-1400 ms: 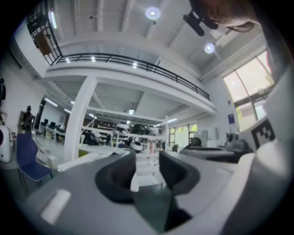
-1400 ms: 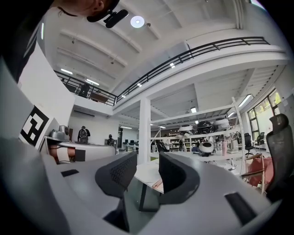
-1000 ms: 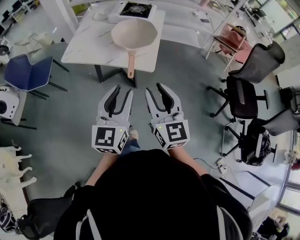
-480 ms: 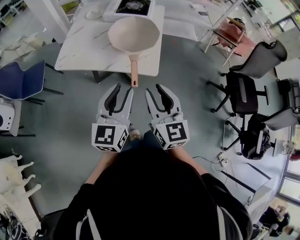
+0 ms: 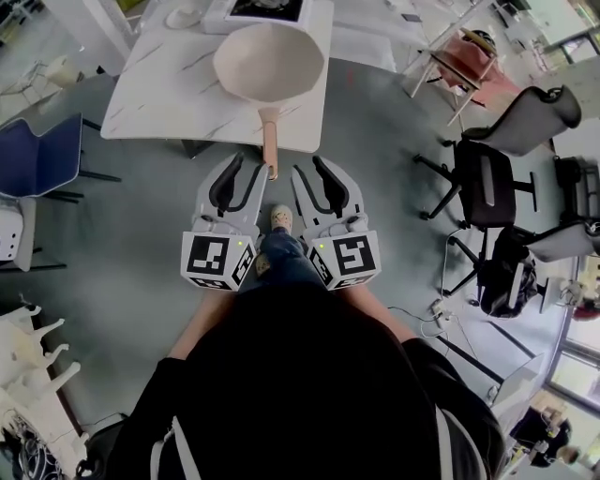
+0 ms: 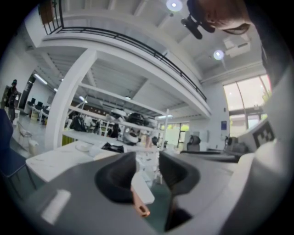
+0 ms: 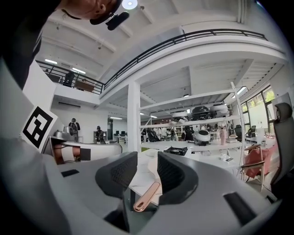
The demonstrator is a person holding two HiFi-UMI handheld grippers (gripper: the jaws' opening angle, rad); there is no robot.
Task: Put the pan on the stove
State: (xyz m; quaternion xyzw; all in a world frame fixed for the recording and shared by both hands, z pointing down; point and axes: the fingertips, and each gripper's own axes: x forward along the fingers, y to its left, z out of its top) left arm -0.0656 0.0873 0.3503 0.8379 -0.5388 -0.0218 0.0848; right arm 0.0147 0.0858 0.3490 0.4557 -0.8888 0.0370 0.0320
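Note:
A cream pan [image 5: 269, 58] with a copper-pink handle [image 5: 270, 141] sits on the white marble table [image 5: 159, 94]. Its handle points toward me, past the table's near edge. The stove [image 5: 267, 9] lies behind the pan at the table's far side. My left gripper [image 5: 246, 173] and right gripper [image 5: 309, 171] are level and side by side, just short of the handle's end, one on each side. Both are open and hold nothing. Beyond the jaws, the handle tip [image 6: 140, 206] shows in the left gripper view. The right gripper view shows the handle [image 7: 148, 197] and the stove [image 7: 176, 150].
A blue chair [image 5: 42, 155] stands left of the table. Black office chairs [image 5: 492, 183] and a pink seat [image 5: 464, 66] are to the right. A small white dish [image 5: 183, 17] lies beside the stove. My foot [image 5: 281, 217] shows on the grey floor between the grippers.
Both grippers have come forward toward the table. The pan handle's end, earlier well ahead of the fingertips, now lies level with them. The jaws look unchanged.

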